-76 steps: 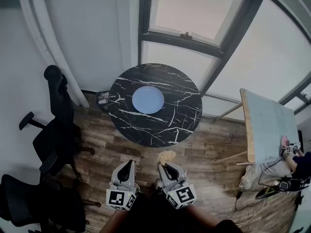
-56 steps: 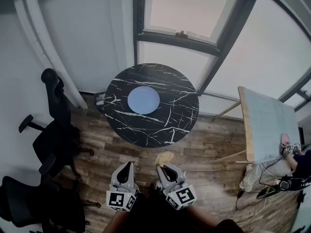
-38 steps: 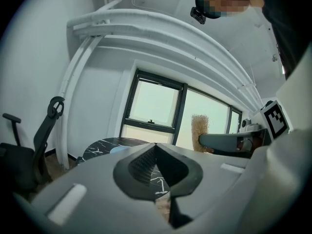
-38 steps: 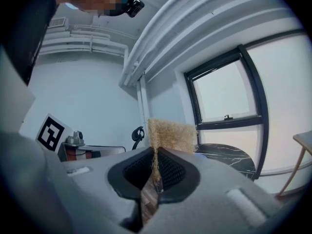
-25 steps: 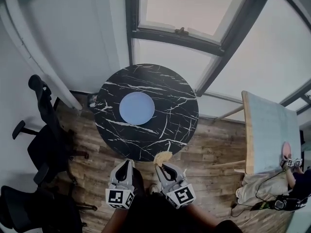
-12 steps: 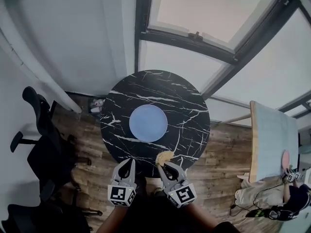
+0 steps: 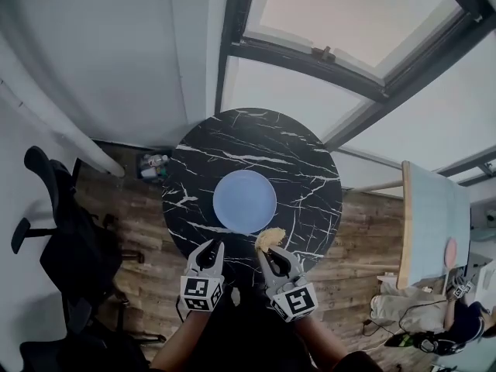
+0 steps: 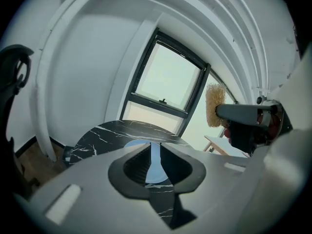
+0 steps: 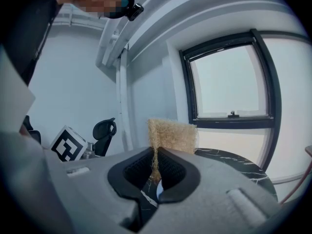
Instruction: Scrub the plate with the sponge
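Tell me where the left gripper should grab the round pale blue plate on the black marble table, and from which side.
Probably best: the near rim of the pale blue plate, coming in low from the person's side. It lies flat on the black marble table, so only its thin edge offers a bite. The left gripper, jaws just opening and empty, already faces it.

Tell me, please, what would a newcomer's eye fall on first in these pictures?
The round black marble table below the window stands out, with a pale blue plate at its middle. At its near edge the right claw grips a tan sponge. Beside it the left claw has just been opening, with nothing between its jaws.
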Demonstrator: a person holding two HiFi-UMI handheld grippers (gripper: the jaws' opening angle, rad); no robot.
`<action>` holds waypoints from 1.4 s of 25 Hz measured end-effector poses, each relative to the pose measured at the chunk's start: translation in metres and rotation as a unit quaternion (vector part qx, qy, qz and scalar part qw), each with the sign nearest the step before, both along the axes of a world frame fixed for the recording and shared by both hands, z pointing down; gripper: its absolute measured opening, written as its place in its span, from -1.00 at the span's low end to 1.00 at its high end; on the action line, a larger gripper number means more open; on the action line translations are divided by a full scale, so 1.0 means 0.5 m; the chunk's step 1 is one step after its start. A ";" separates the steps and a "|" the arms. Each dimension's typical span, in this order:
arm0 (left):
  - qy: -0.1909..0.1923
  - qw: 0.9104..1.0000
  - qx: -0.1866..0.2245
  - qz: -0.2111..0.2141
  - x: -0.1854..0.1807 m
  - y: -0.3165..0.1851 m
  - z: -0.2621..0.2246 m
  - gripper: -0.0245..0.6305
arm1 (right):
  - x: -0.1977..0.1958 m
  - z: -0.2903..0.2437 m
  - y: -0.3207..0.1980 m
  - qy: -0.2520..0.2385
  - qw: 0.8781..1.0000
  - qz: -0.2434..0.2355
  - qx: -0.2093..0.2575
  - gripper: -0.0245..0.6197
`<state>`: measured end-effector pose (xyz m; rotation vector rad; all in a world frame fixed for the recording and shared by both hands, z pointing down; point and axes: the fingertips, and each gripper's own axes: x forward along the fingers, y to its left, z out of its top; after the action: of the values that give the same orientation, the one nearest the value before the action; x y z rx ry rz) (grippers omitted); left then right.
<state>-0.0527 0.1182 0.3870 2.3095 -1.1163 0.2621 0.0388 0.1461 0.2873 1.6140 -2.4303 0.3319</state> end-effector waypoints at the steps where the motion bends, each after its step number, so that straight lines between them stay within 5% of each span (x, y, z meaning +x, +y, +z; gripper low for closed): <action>1: 0.001 1.000 -0.006 0.000 0.000 -0.006 0.011 -0.74 | -0.003 0.002 -0.006 0.002 1.000 0.001 0.000 -0.86; 12: -0.016 0.995 -0.096 -0.021 0.036 -0.073 0.168 -0.58 | 0.005 0.069 -0.081 -0.013 1.000 -0.017 -0.023 -0.86; 27: -0.051 0.970 -0.215 -0.106 0.070 -0.133 0.397 -0.45 | 0.053 0.222 -0.192 -0.043 0.993 -0.067 -0.087 -0.86; 35: -0.036 0.957 -0.257 -0.131 0.082 -0.145 0.448 -0.40 | 0.087 0.262 -0.219 -0.047 0.992 -0.066 -0.092 -0.86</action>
<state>-0.0116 0.0455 0.6110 1.6891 -1.2053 0.4746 0.0821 0.0365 0.4184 1.3827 -2.4772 0.6016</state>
